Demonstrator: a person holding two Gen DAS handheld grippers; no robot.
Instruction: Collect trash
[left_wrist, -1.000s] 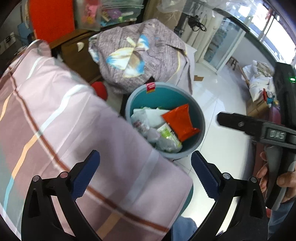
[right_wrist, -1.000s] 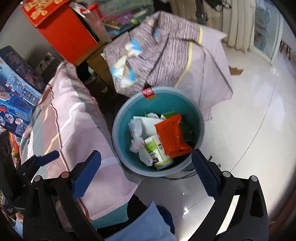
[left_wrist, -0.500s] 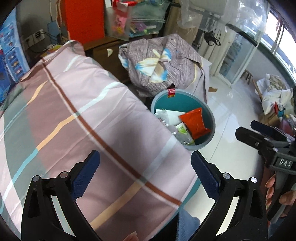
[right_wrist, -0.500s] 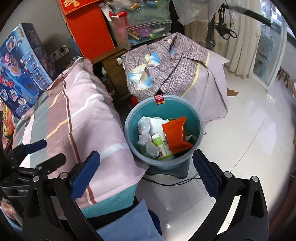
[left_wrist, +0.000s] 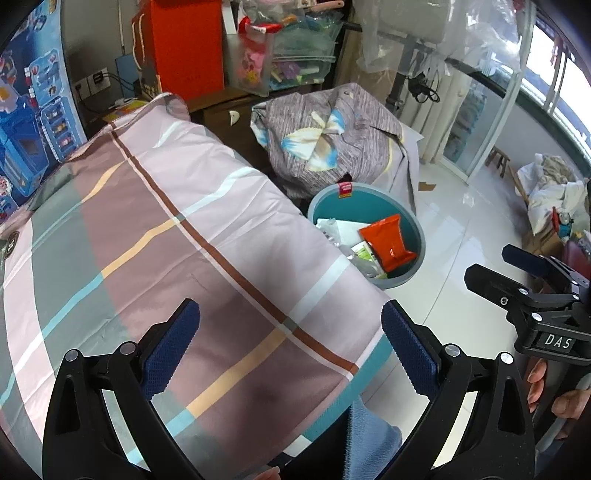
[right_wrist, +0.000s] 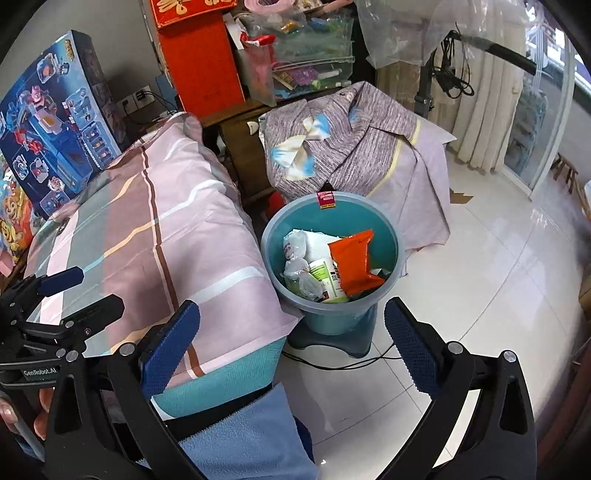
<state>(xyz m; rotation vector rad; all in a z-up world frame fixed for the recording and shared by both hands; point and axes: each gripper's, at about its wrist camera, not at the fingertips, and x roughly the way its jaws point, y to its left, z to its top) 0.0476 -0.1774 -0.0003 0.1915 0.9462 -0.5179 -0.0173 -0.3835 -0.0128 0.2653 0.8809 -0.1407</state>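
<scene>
A teal trash bin (left_wrist: 419, 236) (right_wrist: 273, 236) stands on the white floor beside the bed. It holds an orange wrapper (left_wrist: 388, 242) (right_wrist: 352, 260), white crumpled paper (right_wrist: 297, 242) and a white-green container (right_wrist: 327, 277). My left gripper (left_wrist: 290, 341) is open and empty above the striped bedspread (left_wrist: 166, 236). My right gripper (right_wrist: 291, 341) is open and empty, held above the floor in front of the bin. The right gripper also shows in the left wrist view (left_wrist: 517, 275), and the left gripper in the right wrist view (right_wrist: 70, 291).
A pile covered by a grey-purple cloth (right_wrist: 351, 147) sits behind the bin. An orange box (right_wrist: 203, 62), a clear plastic bin of items (right_wrist: 306, 51) and a blue toy box (right_wrist: 55, 122) stand at the back. A black cable (right_wrist: 340, 363) lies on the floor.
Both grippers have pulled back and up from the bin, so the bin looks smaller and farther. Both stay open and empty.
</scene>
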